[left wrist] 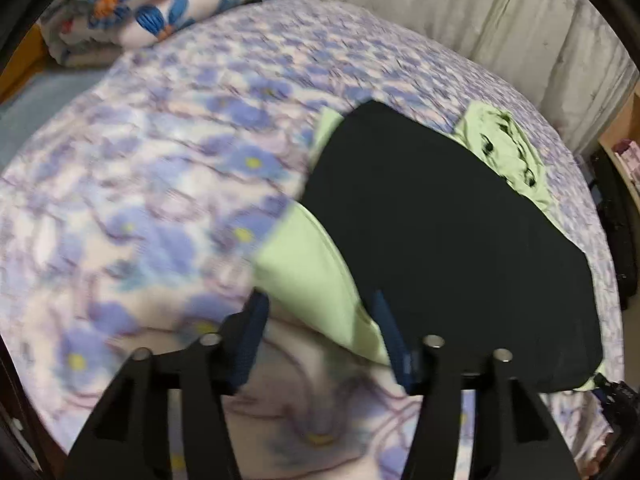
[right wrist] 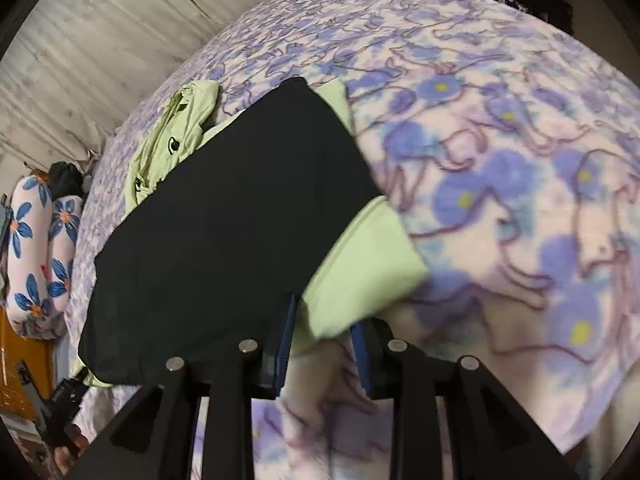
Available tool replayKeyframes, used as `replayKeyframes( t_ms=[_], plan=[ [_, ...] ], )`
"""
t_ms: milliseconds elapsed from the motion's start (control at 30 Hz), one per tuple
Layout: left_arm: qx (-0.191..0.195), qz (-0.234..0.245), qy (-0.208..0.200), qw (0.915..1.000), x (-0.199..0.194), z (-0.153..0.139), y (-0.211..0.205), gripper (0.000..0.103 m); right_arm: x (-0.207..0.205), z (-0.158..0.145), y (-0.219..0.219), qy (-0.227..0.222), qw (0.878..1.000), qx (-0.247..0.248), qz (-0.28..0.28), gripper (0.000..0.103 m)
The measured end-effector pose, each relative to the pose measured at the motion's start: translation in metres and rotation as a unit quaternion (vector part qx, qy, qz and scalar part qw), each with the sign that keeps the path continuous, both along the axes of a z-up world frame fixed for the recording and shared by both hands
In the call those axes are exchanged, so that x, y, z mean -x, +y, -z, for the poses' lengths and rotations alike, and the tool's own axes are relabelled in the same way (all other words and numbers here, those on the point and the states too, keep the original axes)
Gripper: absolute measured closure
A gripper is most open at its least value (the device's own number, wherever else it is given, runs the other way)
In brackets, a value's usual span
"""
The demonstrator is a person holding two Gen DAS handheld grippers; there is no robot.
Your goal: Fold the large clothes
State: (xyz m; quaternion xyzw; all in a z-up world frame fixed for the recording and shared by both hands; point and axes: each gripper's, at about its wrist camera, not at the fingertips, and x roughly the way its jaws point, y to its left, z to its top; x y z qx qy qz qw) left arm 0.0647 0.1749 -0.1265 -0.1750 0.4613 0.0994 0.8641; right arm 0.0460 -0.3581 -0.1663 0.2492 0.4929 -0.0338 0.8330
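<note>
Left gripper [left wrist: 320, 332] hangs over the near edge of the bed, its blue-padded jaws spread and nothing pinched; a corner of pale green cloth lies between them, but the pads do not press on it. To its right in that view lies the task's thing, a black garment [left wrist: 448, 240], folded flat into a broad dark panel on the flowered bedsheet [left wrist: 160, 200], close to the near edge and reaching back toward the middle of the bed. It rests on top of a light green garment [left wrist: 308, 264] whose corners stick out from under it, and a crumpled green part [left wrist: 504, 148] with dark print shows beyond its far edge.

Right gripper [right wrist: 320, 332] stands with its jaws parted too, narrower than the other pair, and grips nothing; the green corner [right wrist: 360, 272] lies just ahead of and between its pads, the black panel [right wrist: 232, 216] to their left. A flowered pillow [right wrist: 36, 256] sits at the bed's far left end in this view, well apart from the clothes.

As for handling, both garments look soft, light and limp (no stiffness to hold a crease by itself), so a fold should stay only if laid down flat and smoothed. The black cloth may slide over the green layer beneath it. Corners and the doubled edges look like the best holds, one per gripper, pinching all layers together so the lower one does not lag behind or sag out.
</note>
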Motion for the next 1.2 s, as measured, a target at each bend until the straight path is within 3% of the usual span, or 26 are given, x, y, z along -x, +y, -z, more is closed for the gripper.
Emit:
replayKeyframes(
  t_ms=[167,267,467,600,767,900,1033,1067,1100,1133,1167,1200],
  plan=[
    [-0.044,-0.004,-0.019,0.9988,-0.001,-0.024,0.02,0.043,0.006,-0.023,-0.014,-0.021,0.999,0.028,0.013,0.074],
    [-0.047,0.017,-0.021,0.9985,-0.021,-0.033,0.027,0.042,-0.009,-0.039,-0.015,-0.037,0.998,0.046,0.007,0.062],
    [-0.056,0.076,-0.015,0.9954,-0.092,-0.029,0.023,0.041,-0.08,-0.055,-0.003,-0.062,0.995,0.067,-0.047,0.06],
    [-0.058,0.101,-0.002,0.9932,-0.143,-0.009,0.019,0.041,-0.138,-0.041,-0.003,-0.049,0.994,0.069,-0.069,0.059],
    [-0.023,0.094,0.016,0.9952,-0.199,0.017,0.029,0.041,-0.193,-0.016,-0.01,-0.023,0.993,0.089,-0.081,0.059],
    [-0.011,0.091,0.034,0.9952,-0.229,0.032,0.034,0.041,-0.223,0.005,-0.013,0.0,0.992,0.08,-0.092,0.059],
    [-0.018,0.101,0.032,0.9942,-0.248,0.04,0.03,0.041,-0.232,0.017,-0.009,-0.015,0.989,0.091,-0.113,0.06],
    [-0.021,0.105,0.027,0.9938,-0.25,0.041,0.028,0.047,-0.233,0.018,-0.008,-0.017,0.988,0.097,-0.115,0.062],
    [-0.028,0.109,0.021,0.9934,-0.252,0.041,0.026,0.068,-0.233,0.02,-0.004,-0.019,0.986,0.112,-0.12,0.073],
    [-0.041,0.116,0.013,0.9923,-0.254,0.04,0.022,0.081,-0.234,0.021,-0.002,-0.02,0.985,0.126,-0.119,0.081],
    [-0.046,0.119,0.008,0.9917,-0.255,0.039,0.02,0.09,-0.235,0.021,0.0,-0.023,0.984,0.134,-0.117,0.09],
    [-0.055,0.117,0.0,0.9916,-0.256,0.038,0.017,0.094,-0.235,0.02,0.0,-0.029,0.984,0.137,-0.113,0.091]
  ],
)
